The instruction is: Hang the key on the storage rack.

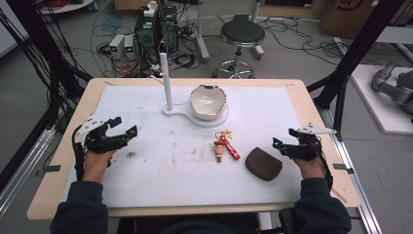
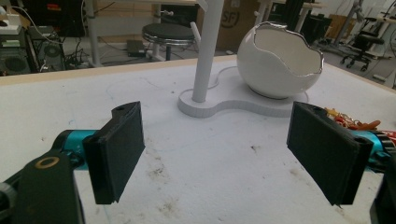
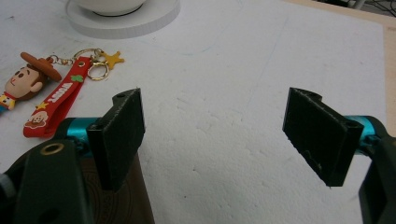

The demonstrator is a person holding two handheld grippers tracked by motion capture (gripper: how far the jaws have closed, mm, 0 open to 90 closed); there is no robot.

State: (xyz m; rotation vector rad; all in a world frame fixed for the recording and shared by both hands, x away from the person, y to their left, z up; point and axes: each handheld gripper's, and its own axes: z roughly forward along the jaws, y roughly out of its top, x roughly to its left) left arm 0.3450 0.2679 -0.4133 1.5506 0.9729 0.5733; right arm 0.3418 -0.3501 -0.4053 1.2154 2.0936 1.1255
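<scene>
1. Jaws on our left gripper [image 1: 125,128] stand wide apart with nothing between them; we hold it at about 9 o'clock on the surface [image 1: 146,185], pointing toward 2 o'clock.
2. Our right gripper [image 1: 282,139] sits at about 3 o'clock, its jaws spread just as wide and empty, pointing toward 9 o'clock.
3. Between the two, nearer the right gripper, lies a brown pouch [image 1: 263,164], at about 5 o'clock from the surface's centre; in the right gripper view its edge [image 3: 126,205] shows under the left-hand jaw, and we cannot tell if they touch.
4. A keychain [image 1: 226,146] lies just at 10 o'clock of the pouch, apart from it: a cowboy figure [image 3: 25,77], a red strap [image 3: 56,105], a gold ring and a small star.
5. At 12 o'clock stands a white bowl [image 1: 208,101] shaped like a cracked eggshell, on a white base [image 1: 182,115] that also carries an upright white post [image 1: 166,80] to the bowl's 9 o'clock.
6. In the left gripper view, the bowl [image 2: 279,60] and post [image 2: 208,51] stand well beyond the open jaws, with bare, slightly stained white foam in between.
</scene>
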